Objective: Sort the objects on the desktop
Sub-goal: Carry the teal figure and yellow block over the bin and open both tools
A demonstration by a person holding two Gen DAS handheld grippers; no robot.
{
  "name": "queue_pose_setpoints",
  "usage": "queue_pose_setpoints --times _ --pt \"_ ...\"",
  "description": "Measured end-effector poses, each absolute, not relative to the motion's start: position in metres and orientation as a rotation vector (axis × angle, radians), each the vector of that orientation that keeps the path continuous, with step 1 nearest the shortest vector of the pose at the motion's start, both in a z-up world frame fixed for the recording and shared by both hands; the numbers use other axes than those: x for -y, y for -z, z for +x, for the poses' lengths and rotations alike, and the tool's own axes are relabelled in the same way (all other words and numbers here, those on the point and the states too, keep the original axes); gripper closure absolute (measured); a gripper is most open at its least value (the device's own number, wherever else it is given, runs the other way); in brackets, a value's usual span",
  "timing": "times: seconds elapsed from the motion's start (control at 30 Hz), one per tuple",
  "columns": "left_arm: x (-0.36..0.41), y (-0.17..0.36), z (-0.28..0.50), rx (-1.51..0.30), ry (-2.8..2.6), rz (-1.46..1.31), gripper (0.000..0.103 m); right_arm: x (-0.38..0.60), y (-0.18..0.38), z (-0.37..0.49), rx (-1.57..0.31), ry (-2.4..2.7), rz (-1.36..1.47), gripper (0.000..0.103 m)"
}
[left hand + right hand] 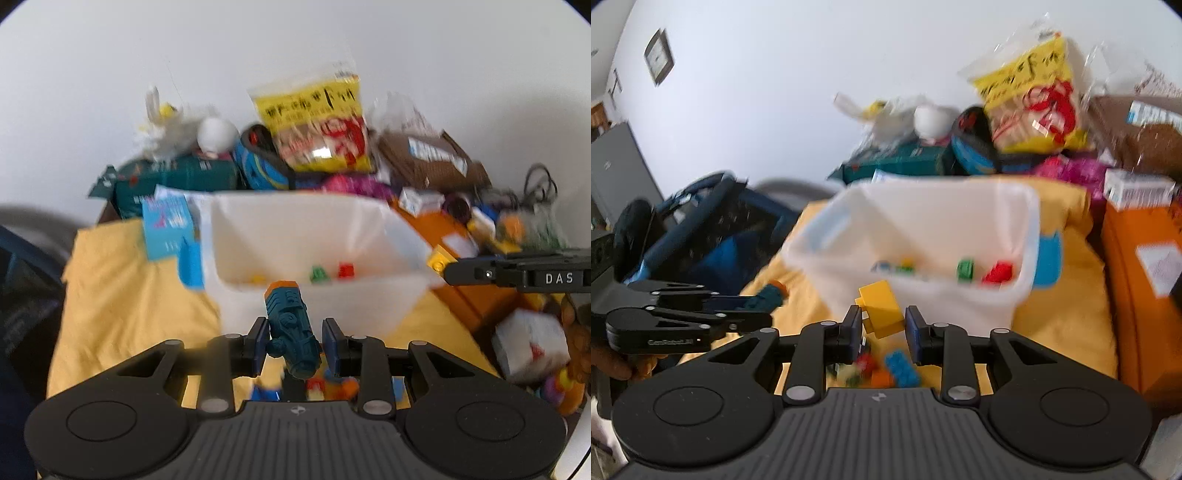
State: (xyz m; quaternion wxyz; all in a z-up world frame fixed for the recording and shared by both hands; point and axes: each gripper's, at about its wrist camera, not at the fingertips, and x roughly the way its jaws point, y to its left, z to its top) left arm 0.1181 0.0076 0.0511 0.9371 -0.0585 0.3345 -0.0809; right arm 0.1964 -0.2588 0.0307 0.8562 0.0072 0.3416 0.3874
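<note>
While both grippers hang above the yellow cloth (122, 295), the left gripper (294, 338) is clamped, jaws partly closed, on a teal toy figure (290, 328) with an orange tip. The right gripper (882, 328), jaws narrow, grips a yellow block (881, 312). Just beyond stands the white bin (964, 306), holding red, green and yellow bricks. Loose bricks (901, 369) lie below.

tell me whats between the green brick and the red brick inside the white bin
Nothing: between the green brick and the red brick only bare floor of the white bin shows, in both wrist views, blurred.
</note>
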Motion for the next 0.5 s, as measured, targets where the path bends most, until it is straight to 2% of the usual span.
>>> queue_pose_setpoints --times 0.23,0.5 --pt "-0.012 -0.083 0.158 -0.673 0.157 -0.083 0.068 0.255 -0.059 0.234 -0.756 -0.733 0.071 0.074" --pt "-0.011 -0.089 0.193 -0.724 0.166 -0.076 0.068 0.24 -0.074 0.264 -0.808 -0.68 0.032 0.074"
